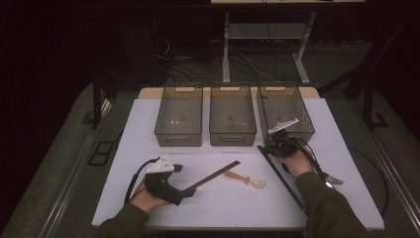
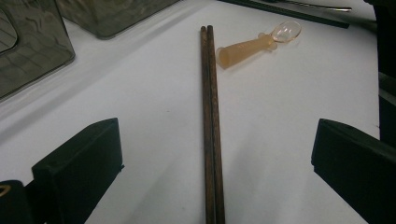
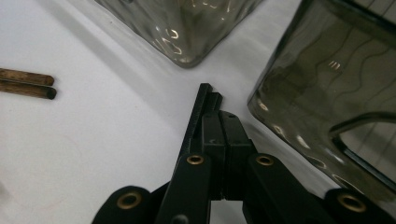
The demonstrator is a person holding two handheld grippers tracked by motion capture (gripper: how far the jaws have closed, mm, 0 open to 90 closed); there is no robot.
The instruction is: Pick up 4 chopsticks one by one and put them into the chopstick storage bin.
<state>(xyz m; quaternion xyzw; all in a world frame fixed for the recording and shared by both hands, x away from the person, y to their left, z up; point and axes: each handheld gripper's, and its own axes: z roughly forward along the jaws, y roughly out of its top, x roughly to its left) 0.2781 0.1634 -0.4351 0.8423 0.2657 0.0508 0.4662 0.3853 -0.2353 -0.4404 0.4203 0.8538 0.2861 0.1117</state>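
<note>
Straddling the near end of the brown chopsticks [image 2: 210, 126], the left gripper [image 1: 185, 192] sits at the near left of the white table [image 1: 148, 124], jaws spread wide, holding nothing. In the left gripper view the pair runs straight up the gap between the two jaws, touching neither. Long axis: from the gripper's mouth away to the far right, tips ending just beside the orange spoon [image 1: 244, 178]. The left hand is the nearer one to this pair; judged next move is a simple closing on the near end, no re-aiming needed.

Centre: orange spoon lies flat, clear bowl toward the near right, apart from both grippers.

Far edge: three smoked bins [image 1: 233, 116] in a row, all seemingly empty.

Right: the right gripper [image 1: 270, 148] is clamped on the far end of the black chopsticks [image 1: 282, 176], just beside the near corner of the right-hand bin. In the right gripper view the black tips [image 3: 204, 100] stick out past the closed jaws, between two bin corners. Their length trails back to the near right, under the forearm. A fork [image 1: 334, 180] lies near the right sleeve.
</note>
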